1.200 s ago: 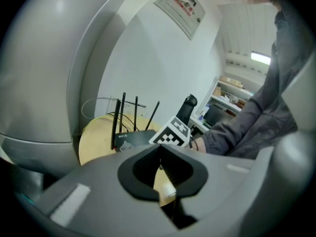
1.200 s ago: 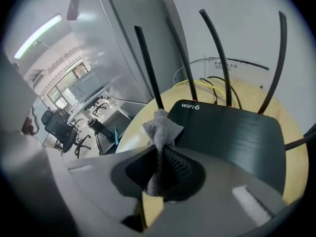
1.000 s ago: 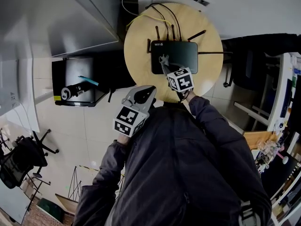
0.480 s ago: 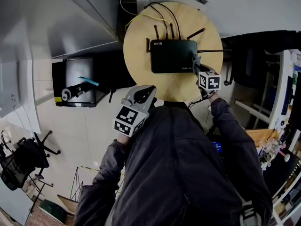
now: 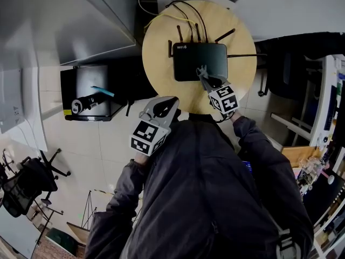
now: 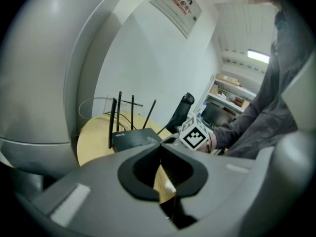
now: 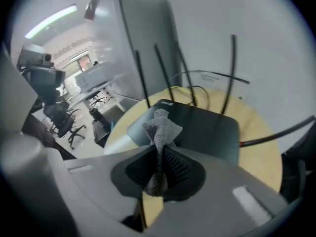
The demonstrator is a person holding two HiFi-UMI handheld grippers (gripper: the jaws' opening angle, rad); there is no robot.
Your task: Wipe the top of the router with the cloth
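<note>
In the head view the flat black plastic router (image 5: 198, 58) lies on the round pale wooden tabletop (image 5: 161, 47). The right tongs (image 5: 206, 77) reach over its near side with a small grey knitted cloth (image 5: 202, 69) at their tip, while the left tongs (image 5: 166, 106) hang by the tabletop's near edge. The left gripper view shows those tongs closed on nothing. The right gripper view shows the right tongs clamped on the cloth, its loose end fanned over the router's lid. The wiping step seems in hand; next, the cloth should be dragged across the lid, clear of the antennas.
</note>
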